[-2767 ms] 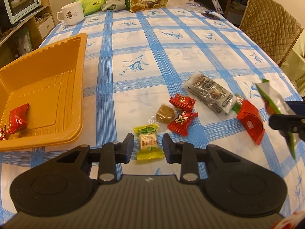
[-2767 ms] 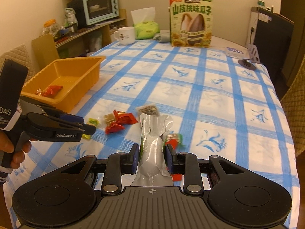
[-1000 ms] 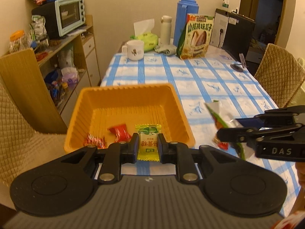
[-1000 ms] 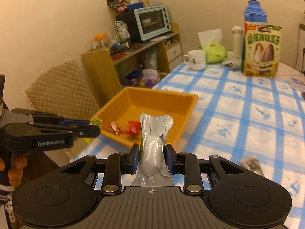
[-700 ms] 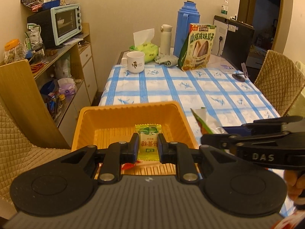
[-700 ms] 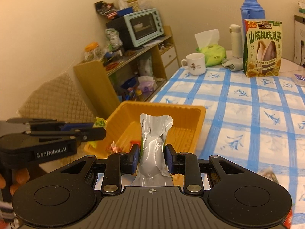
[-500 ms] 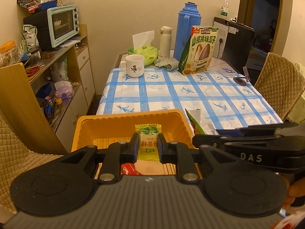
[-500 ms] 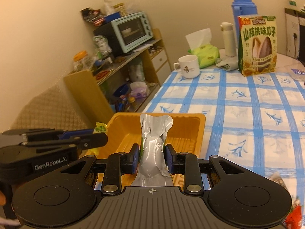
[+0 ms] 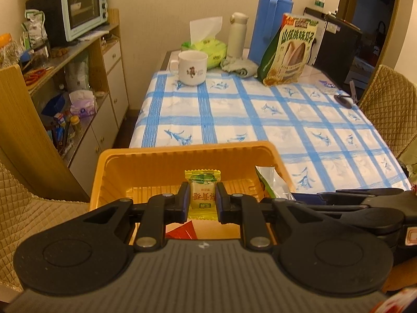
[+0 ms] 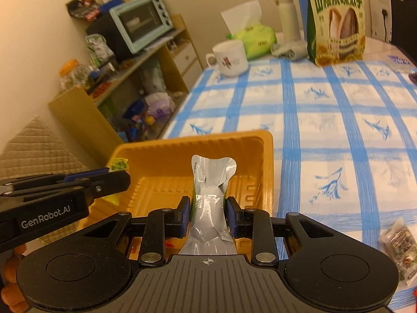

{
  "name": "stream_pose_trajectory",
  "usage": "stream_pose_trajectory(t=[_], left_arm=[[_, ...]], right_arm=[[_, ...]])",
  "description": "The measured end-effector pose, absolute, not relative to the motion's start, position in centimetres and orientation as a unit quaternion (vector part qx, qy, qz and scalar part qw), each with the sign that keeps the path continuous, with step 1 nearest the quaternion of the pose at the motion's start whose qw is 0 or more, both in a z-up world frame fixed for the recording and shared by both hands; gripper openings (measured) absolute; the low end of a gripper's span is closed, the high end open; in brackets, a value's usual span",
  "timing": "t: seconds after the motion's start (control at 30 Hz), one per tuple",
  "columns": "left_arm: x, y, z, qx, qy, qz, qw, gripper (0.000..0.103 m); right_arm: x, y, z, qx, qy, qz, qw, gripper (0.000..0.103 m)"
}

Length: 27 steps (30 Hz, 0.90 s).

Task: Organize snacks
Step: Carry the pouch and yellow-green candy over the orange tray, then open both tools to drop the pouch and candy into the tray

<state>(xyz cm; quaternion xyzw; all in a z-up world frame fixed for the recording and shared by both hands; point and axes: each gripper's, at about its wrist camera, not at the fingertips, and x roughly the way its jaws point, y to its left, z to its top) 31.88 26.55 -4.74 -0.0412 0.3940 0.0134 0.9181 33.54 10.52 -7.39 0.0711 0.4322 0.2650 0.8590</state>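
An orange tray (image 9: 182,149) sits at the table's near left corner; it also shows in the right wrist view (image 10: 198,140). My left gripper (image 9: 202,200) is shut on a yellow-green wrapped candy (image 9: 202,191) and holds it above the tray's near side. My right gripper (image 10: 207,215) is shut on a silver and green snack pouch (image 10: 212,182), also above the tray, just right of the left gripper. The pouch shows in the left wrist view (image 9: 271,184). A red snack (image 9: 183,232) lies in the tray under the left gripper.
A white mug (image 9: 192,67), tissue pack (image 9: 206,47), white flask (image 9: 236,35), blue thermos (image 9: 272,23) and sunflower seed bag (image 9: 289,49) stand at the table's far end. A clear snack packet (image 10: 397,237) lies on the cloth at right. A shelf with a toaster oven (image 9: 80,7) stands left.
Both grippers carried their snacks from the table's middle to above the orange tray. Over the last half second both have moved closer over the tray, still side by side.
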Motion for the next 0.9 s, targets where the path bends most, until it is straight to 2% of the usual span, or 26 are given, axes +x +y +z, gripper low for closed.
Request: stream_pose_trajectory(t=[0.5,0.9], left_arm=[[33.7,28.3,-7.4,-0.042,0.422,0.010,0.906,0.018],[34.0,29.2,-7.6,-0.044,0.424,0.010,0.905,0.018]], right_arm=[[35.0,13.1,-10.6,0.024,0.454,0.235,0.859,0.030],[35.4,12.8,-9.6,0.031,0.435,0.235,0.869,0.031]])
